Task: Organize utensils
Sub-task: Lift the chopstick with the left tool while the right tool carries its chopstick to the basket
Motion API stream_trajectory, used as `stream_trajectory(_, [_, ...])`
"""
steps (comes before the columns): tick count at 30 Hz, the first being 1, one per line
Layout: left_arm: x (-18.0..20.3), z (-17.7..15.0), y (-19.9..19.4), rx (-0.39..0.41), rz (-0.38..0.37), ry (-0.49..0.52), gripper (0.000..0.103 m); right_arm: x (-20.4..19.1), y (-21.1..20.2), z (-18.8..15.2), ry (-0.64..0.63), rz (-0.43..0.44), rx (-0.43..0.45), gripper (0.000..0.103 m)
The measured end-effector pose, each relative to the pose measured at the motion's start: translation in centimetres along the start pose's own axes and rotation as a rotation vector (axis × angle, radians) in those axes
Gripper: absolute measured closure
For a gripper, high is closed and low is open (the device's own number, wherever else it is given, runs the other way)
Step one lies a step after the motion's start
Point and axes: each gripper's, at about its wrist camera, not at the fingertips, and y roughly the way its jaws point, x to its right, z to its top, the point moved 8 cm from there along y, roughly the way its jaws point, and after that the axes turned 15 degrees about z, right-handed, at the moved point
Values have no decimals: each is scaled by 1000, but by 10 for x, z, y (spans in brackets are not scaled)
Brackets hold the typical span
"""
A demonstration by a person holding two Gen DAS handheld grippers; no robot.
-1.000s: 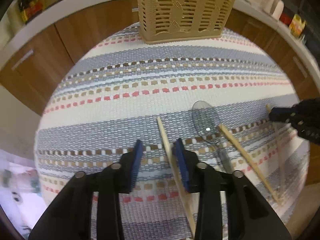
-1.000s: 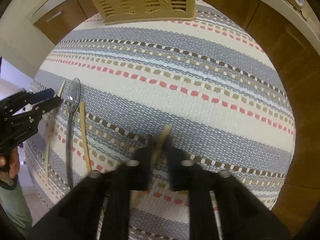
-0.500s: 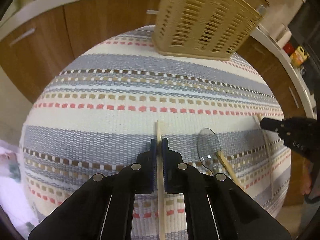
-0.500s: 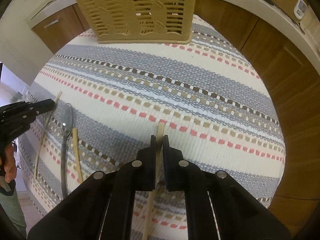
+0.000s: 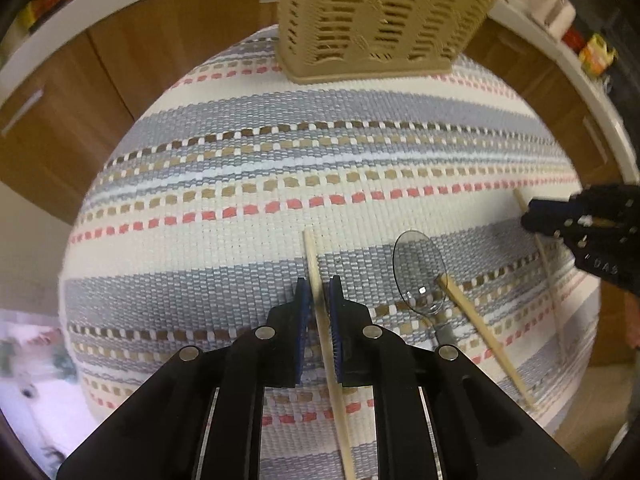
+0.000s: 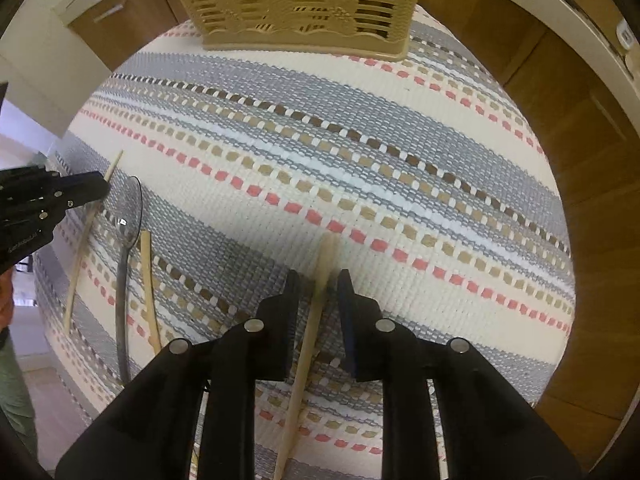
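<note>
My left gripper point(image 5: 319, 286) has its blue pads a little apart with a wooden chopstick point(image 5: 326, 332) running between them; whether they press it is unclear. My right gripper point(image 6: 317, 280) has its jaws apart around a second chopstick point(image 6: 310, 344), which looks blurred and loose. On the striped cloth lie a clear plastic spoon point(image 5: 420, 276) and another chopstick point(image 5: 486, 332) right of my left gripper; both show at the left in the right wrist view, the spoon point(image 6: 126, 264) beside the chopstick point(image 6: 149, 284). A beige slotted utensil basket point(image 5: 380, 16) stands at the far edge point(image 6: 296, 4).
The striped woven cloth point(image 5: 280, 152) covers a small table. Wooden cabinets point(image 5: 60, 120) and a white counter edge ring it. The right gripper shows as a black shape at the right edge of the left wrist view point(image 5: 588, 232).
Both grippers closed on chopsticks half a second ago. Now the right jaws have spread apart and the left pads have widened slightly; the basket looks nearer in both views.
</note>
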Motion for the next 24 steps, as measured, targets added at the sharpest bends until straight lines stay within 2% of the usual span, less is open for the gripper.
stream_trajectory(1, [2, 1, 0, 3, 21, 20, 95, -2, 1, 1, -9, -2, 0, 97])
stream_trajectory(4, [10, 2, -1, 25, 92, 56, 100, -8, 3, 1, -16, 13, 6, 98])
stream_trajectory(6, [12, 3, -4, 46, 86, 42, 100, -14, -2, 4, -34, 43, 43, 99])
stream_trajectory(9, [5, 13, -26, 142, 31, -43, 100, -20, -21, 5, -67, 45, 122, 99])
stream_trajectory(12, [-7, 27, -67, 284, -28, -126, 100, -30, -50, 10, -95, 67, 229, 99])
stream_trajectory(18, [-23, 50, -139, 525, -93, -233, 100, -42, -98, 23, -134, 94, 416, 99])
stream_trajectory(20, [-27, 56, -159, 602, -102, -259, 100, -45, -117, 31, -155, 87, 489, 99])
stream_trajectory(24, [-28, 74, -196, 746, -63, -298, 100, -48, -153, 47, -165, 86, 592, 99])
